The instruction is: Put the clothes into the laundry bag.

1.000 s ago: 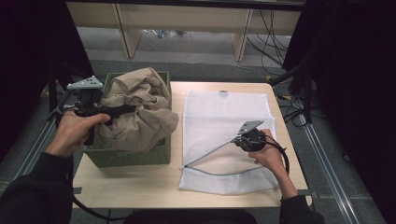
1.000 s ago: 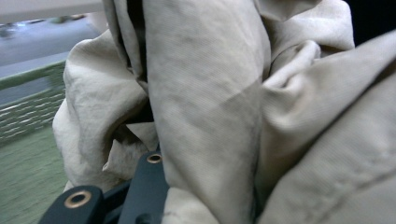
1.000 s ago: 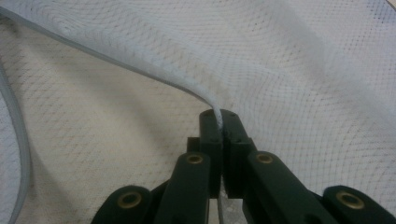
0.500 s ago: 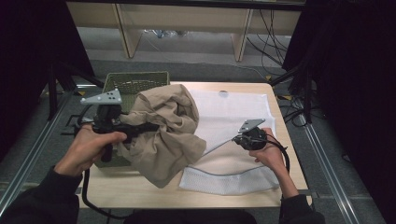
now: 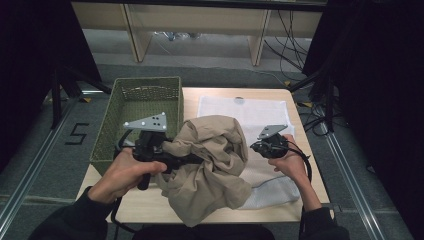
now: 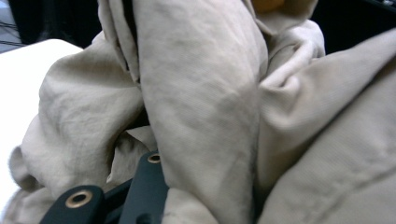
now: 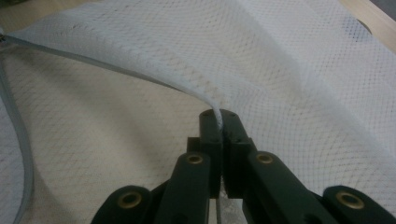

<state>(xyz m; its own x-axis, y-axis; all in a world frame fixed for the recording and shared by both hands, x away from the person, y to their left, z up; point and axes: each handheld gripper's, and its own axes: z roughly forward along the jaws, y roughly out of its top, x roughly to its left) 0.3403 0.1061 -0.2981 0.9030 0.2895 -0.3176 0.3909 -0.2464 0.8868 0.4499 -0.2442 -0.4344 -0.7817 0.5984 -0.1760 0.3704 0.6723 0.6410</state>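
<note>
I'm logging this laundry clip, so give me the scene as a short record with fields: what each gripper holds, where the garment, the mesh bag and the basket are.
left gripper: shut on the beige garment, fingers buried in its folds
right gripper: shut on the top layer of the white mesh bag, lifting it
beige garment: bunched, held over the table's middle, partly covering the mesh bag
white mesh bag: lying flat on the right half of the wooden table
green basket: at the table's left, nothing seen inside
</note>
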